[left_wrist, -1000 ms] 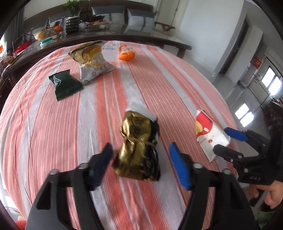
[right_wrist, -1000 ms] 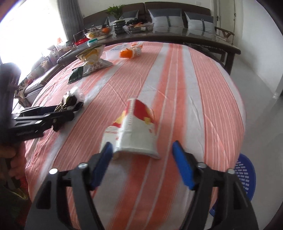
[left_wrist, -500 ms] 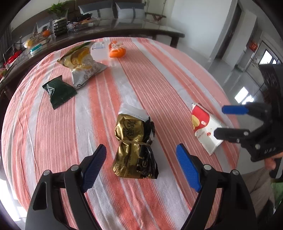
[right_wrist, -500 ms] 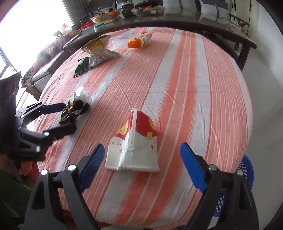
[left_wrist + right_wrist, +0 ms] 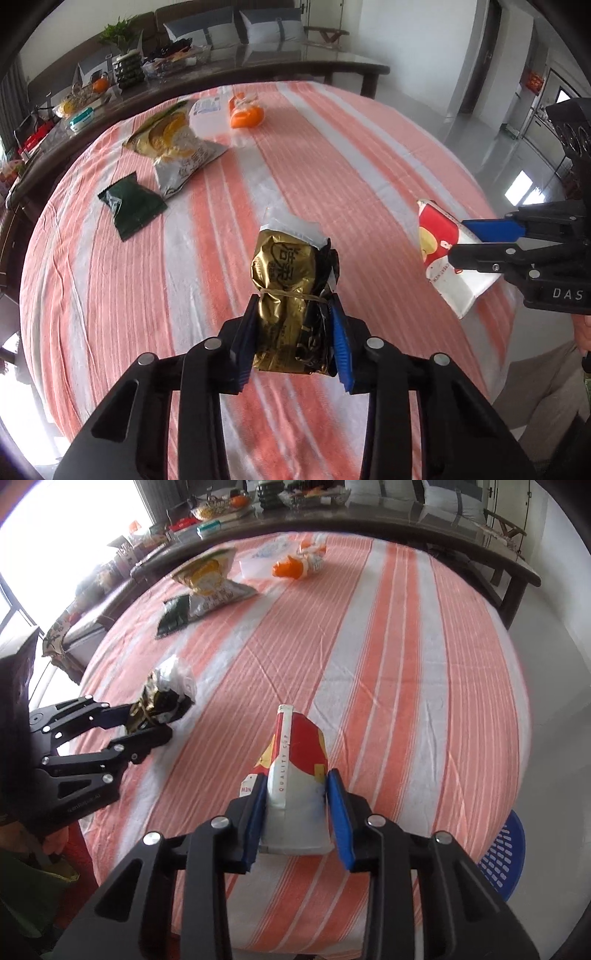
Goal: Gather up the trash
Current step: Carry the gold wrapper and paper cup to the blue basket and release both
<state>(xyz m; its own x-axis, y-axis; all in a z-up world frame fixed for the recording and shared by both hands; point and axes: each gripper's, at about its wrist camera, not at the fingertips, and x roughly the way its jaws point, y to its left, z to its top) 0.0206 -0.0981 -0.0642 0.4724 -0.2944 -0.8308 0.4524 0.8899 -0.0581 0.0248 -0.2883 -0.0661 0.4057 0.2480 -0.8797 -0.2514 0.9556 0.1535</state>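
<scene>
Left gripper (image 5: 295,332) just closed, clamping one gold wrapper (image 5: 288,295). Right gripper (image 5: 297,808) just closed, clamping one flattened paper cup (image 5: 295,775). Four other litter items on striped tablecloth (image 5: 369,155).

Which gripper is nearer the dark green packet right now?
Left. The left gripper, clamped on the gold bag, sits nearer the dark green packet; the right gripper, clamped on the flattened cup, is further across.

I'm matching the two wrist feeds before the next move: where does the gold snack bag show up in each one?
Left wrist: the gold snack bag sits low at centre, pinched between the left hand-held gripper pads.
Right wrist: the same bag is at mid-left, at the tips of that gripper reaching in from the left edge.
Shared landmark: the dark green packet farther back on the striped cloth.
</scene>
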